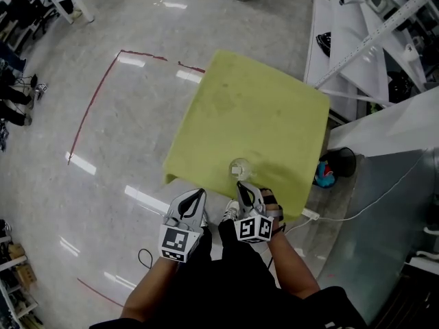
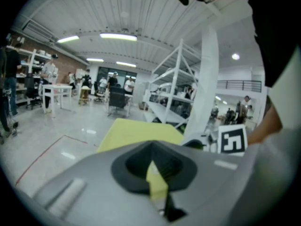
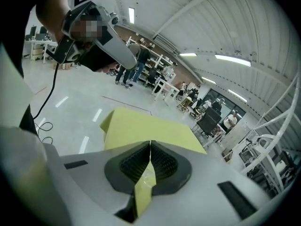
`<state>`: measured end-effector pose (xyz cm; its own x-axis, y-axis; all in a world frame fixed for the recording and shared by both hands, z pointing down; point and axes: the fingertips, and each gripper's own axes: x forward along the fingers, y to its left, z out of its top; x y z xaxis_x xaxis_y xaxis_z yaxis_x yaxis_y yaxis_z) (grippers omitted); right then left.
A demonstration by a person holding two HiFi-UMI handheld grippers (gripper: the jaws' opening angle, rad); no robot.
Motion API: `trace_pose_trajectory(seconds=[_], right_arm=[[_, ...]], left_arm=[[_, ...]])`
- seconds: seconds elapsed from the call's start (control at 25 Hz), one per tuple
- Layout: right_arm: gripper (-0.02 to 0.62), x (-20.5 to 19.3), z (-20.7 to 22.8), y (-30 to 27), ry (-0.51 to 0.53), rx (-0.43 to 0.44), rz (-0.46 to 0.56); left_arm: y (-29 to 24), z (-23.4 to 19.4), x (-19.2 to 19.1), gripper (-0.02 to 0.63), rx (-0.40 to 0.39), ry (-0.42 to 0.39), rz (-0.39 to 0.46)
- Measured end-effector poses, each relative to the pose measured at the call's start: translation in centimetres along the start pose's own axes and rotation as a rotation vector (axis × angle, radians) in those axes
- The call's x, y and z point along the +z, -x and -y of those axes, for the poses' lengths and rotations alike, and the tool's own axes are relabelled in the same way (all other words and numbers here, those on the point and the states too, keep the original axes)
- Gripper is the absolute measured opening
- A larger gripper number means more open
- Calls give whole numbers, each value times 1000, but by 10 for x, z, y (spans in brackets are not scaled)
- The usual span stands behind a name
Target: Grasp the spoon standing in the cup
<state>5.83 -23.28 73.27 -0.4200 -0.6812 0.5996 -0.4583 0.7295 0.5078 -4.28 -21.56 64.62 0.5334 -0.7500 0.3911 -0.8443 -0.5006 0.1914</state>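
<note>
The right gripper [image 1: 241,185], pressed shut with no spoon visible between its jaws, could tip the cup [image 1: 240,168] off the table's [image 1: 260,108] near edge.

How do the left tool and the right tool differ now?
The right tool is at the glass cup; the left tool is apart from it. The right tool reaches over the yellow table; the left tool hangs mostly over the floor. Both tools are shut and point toward the table.

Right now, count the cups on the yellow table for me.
1. A clear cup stands near the yellow table's near edge, just ahead of the right gripper. No other cup shows, and none looks hidden.
</note>
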Motion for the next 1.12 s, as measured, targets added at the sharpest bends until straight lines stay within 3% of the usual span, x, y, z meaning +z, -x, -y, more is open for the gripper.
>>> trace_pose_trajectory(seconds=[0.24,0.72,0.92,1.12], right_arm=[[12,14,15,18,-153,-20,39],[12,46,73,73,-636,-98,192],[11,63,93,103,-732,-124,255],[11,82,118,132,-757,-177,343]], left_arm=[[3,3,14,5,-5,-13,37],[10,12,46,5,-23,-45,110],[10,23,68,5,-46,-65,155],[11,33,103,5,-64,-93,228]])
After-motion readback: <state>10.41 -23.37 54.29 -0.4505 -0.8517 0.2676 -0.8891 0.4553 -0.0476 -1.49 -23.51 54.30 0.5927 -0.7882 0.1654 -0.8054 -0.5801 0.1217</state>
